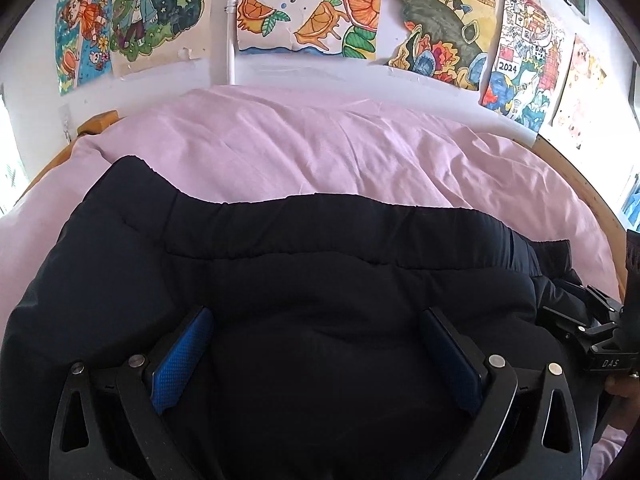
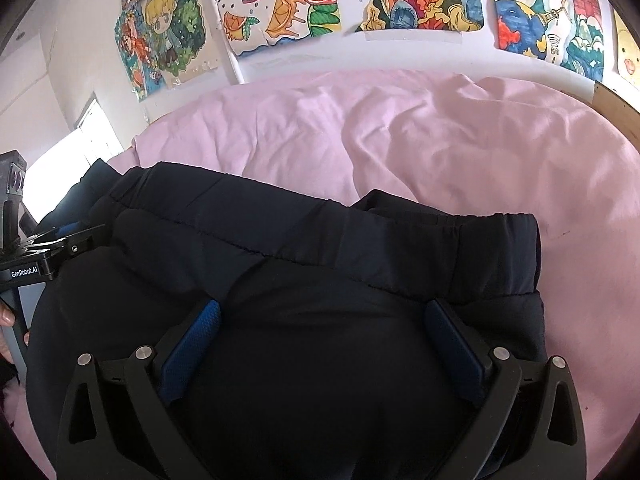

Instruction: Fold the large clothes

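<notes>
A dark navy padded garment with an elastic gathered hem (image 1: pixel 304 248) lies folded in a thick bundle on the pink wrinkled bedspread (image 1: pixel 320 148), at the near side of the bed, below a wall of bright hand-coloured drawings (image 1: pixel 308 12). Both tools hang just over it: the left gripper (image 1: pixel 316 356) has its blue-padded jaws spread wide with only loose cloth beneath them, nothing pinched, and the right gripper (image 2: pixel 320 352) beside it stands just as wide, also holding nothing. To my eye a fold has been laid down and let go, so the work sits between folds. The next move looks to call for picking a fresh edge, perhaps the near side or the hem, pinching through several puffy layers at once, and carrying both hands over evenly so the bundle does not spring apart.
</notes>
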